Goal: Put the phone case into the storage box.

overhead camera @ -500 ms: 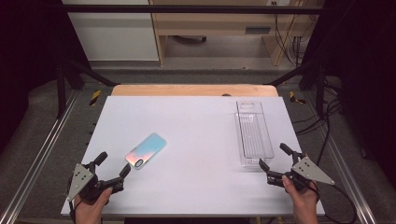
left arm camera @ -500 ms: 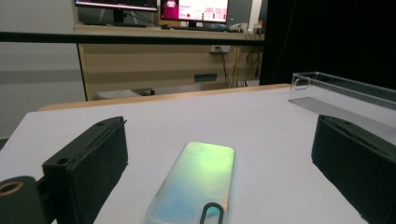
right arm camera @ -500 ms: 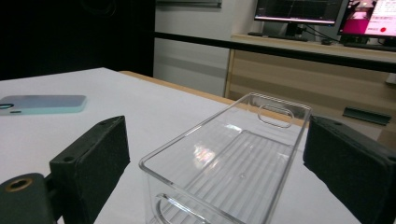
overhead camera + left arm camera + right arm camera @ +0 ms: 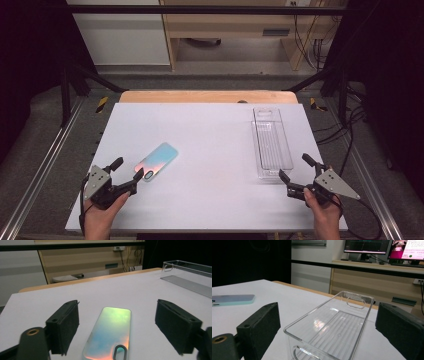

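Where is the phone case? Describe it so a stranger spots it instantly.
On the white table, look at the near left part, just ahead of the open left gripper. The phone case lies flat there, iridescent teal and pink, unlike the clear plastic tray at the right.

High view overhead facing forward and down, left gripper view low, close behind iridescent flat phone case [image 4: 110, 333], right gripper view low, close behind clear ribbed plastic tray [image 4: 332, 332] at 3 o'clock, all sharing white table [image 4: 210, 130]

White table [image 4: 210, 135], monitors [image 4: 367, 246] behind
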